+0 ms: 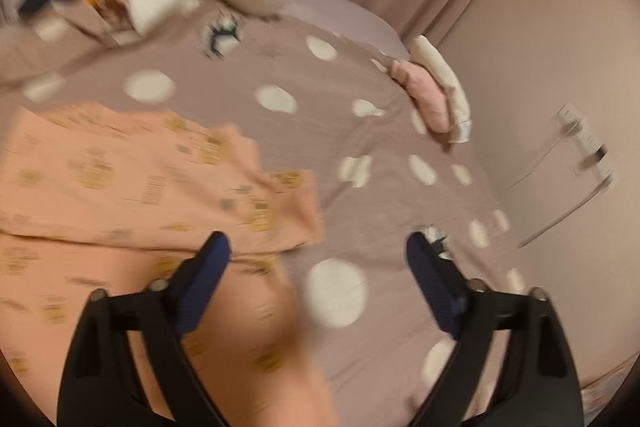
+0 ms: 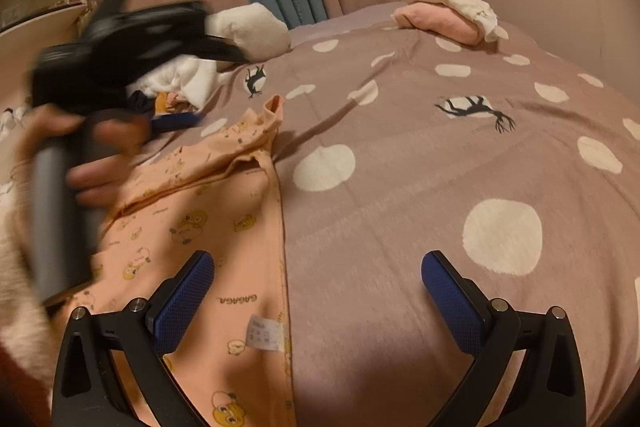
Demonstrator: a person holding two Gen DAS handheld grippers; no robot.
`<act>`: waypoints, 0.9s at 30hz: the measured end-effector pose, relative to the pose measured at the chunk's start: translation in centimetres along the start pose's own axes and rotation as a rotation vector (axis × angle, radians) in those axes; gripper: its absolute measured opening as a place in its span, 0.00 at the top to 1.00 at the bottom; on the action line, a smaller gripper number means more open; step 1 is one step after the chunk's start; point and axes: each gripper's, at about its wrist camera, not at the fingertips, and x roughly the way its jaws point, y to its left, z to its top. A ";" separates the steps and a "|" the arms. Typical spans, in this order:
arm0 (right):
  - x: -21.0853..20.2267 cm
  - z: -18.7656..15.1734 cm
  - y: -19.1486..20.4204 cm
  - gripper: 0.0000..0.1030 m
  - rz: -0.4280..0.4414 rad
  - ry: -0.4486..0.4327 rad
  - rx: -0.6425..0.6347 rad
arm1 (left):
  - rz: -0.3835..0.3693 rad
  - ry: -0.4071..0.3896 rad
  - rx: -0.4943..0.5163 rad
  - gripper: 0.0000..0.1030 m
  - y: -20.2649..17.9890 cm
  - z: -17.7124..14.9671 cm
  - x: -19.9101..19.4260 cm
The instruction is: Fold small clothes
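A peach-orange cotton garment printed with small yellow cartoon figures [image 2: 208,227] lies flat on the mauve bedspread dotted with cream spots [image 2: 400,187], partly folded, its straight edge running down the middle of the right wrist view and a white care label showing near the bottom. The left gripper [image 1: 318,247] stands with its blue-padded jaws wide apart and nothing between them, above the garment's edge, and the right gripper [image 2: 318,263] is likewise spread wide and empty, one finger over the garment and the other over the bedspread. Farther back sit a folded pink and cream pile of clothes [image 2: 444,15] and a fluffy white heap of unfolded clothes [image 2: 248,31], well apart from each other.
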 end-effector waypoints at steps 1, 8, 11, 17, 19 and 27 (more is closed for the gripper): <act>0.0 -0.1 0.0 0.00 0.005 0.008 0.002 | 0.031 -0.019 0.030 0.03 0.5 -0.6 -1.9; -2.2 -1.1 1.2 0.00 -0.010 0.009 -0.024 | 0.220 -0.067 0.132 0.00 5.7 -5.9 -12.0; -4.0 -1.6 1.9 0.00 -0.001 0.010 -0.018 | 0.307 -0.052 0.145 0.00 8.3 -8.9 -14.9; -6.0 -2.7 3.8 0.00 -0.016 0.049 -0.109 | 0.424 0.000 0.090 0.01 14.3 -14.2 -17.1; -6.1 -3.5 3.7 0.00 -0.004 0.090 -0.095 | 0.465 -0.006 0.068 0.01 15.6 -15.6 -17.4; -4.4 -6.5 3.8 0.00 -0.119 0.235 -0.108 | 0.411 0.084 -0.012 0.01 19.7 -20.3 -15.5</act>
